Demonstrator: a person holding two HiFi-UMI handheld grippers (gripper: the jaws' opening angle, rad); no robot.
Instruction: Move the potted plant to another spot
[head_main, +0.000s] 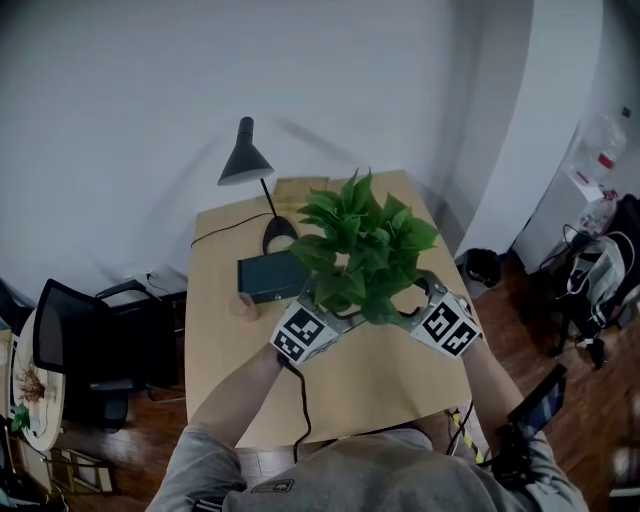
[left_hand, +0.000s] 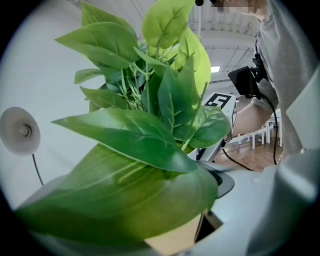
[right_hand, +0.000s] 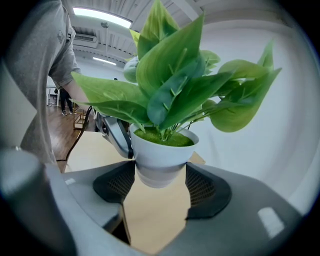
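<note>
Ok, left side first: lamp (head_main: 248, 160) and dark box (head_main: 270, 277) sit at the far-left part of the worktop (head_main: 370, 390), so I reckon the carry should avoid that corner. Next, the left gripper (head_main: 322, 312) is up against the pot's side under the leaves. Its own view is all foliage, so I can't tell whether its jaws are closed on anything.

The potted plant (head_main: 365, 245) is mid-worktop between both grippers, and from the right gripper view its base looks clear of the surface. Then the right gripper (right_hand: 159, 186) is clamped on the pot's lower taper, one pad each side.

Plan: move both hands as one, keep the pot level, no extra squeeze. The taper should wedge it. Set down on bare worktop, base flat, before letting go.

Orientation: pot upright, rim up, long axis vertical along the stems, leaves fanning out all round.
</note>
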